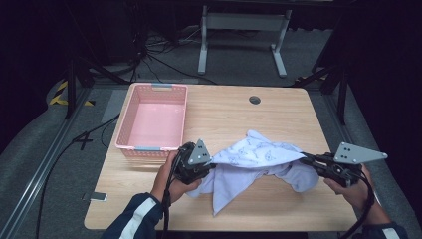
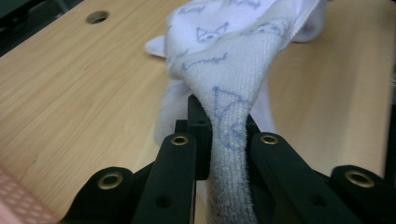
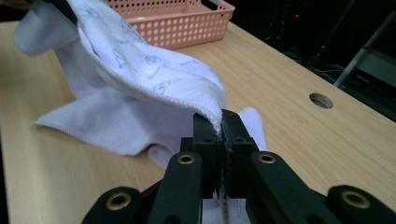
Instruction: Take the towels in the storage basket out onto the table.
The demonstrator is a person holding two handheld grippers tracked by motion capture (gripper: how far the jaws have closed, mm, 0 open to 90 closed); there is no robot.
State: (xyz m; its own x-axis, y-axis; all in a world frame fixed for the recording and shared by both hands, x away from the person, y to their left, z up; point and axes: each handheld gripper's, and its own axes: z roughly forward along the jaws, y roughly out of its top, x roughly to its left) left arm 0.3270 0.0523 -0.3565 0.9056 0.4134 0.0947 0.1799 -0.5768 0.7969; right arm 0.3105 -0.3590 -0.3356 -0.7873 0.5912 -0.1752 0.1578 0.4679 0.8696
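A white towel with a faint blue print (image 1: 259, 154) hangs stretched between both grippers over the near half of the wooden table (image 1: 234, 114). Its loose lower folds rest on the tabletop. My left gripper (image 1: 211, 167) is shut on the towel's left end; in the left gripper view the bunched cloth (image 2: 233, 56) is pinched between the black jaws (image 2: 226, 126). At the right, my right gripper (image 1: 304, 158) is shut on the towel's other end. The right gripper view has the hem (image 3: 140, 65) clamped thin between its jaws (image 3: 220, 128).
A pink perforated basket (image 1: 151, 148) stands at the table's left, just beyond the left hand; its wall (image 3: 187, 23) also appears in the right gripper view. A round cable hole (image 1: 255, 100) sits near the far edge. Cables trail on the floor around the table.
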